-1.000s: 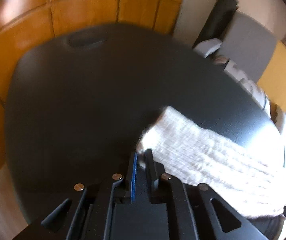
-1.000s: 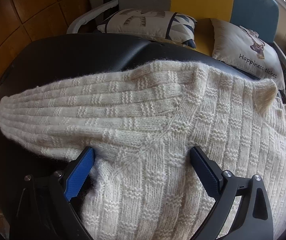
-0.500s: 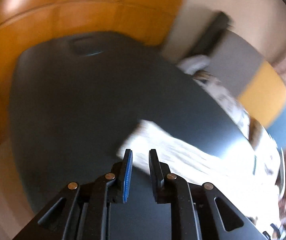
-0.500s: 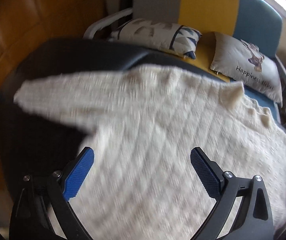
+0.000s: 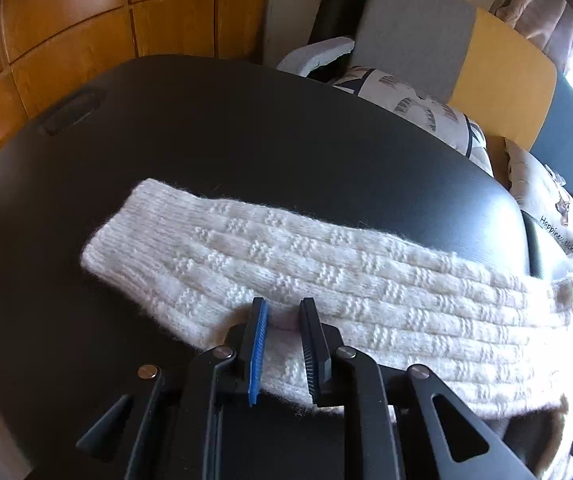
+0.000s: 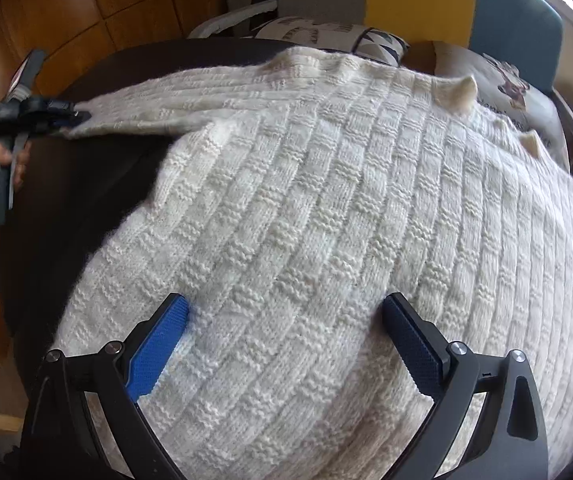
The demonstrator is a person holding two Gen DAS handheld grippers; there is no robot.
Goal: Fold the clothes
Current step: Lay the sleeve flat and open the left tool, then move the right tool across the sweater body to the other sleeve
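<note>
Sweater (image 6: 326, 240) flat on table (image 5: 246, 140), sleeve (image 5: 286, 272) stretched left, cuff outermost

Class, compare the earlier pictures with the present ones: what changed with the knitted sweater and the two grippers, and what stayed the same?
The left gripper let go of the sleeve cuff it had pinched; its jaws are opening, and the sleeve now lies stretched out flat on the black table. The right gripper has moved along the sweater body, away from the armpit. Unchanged: right gripper wide open, holding nothing, and the pillows behind the table.
</note>
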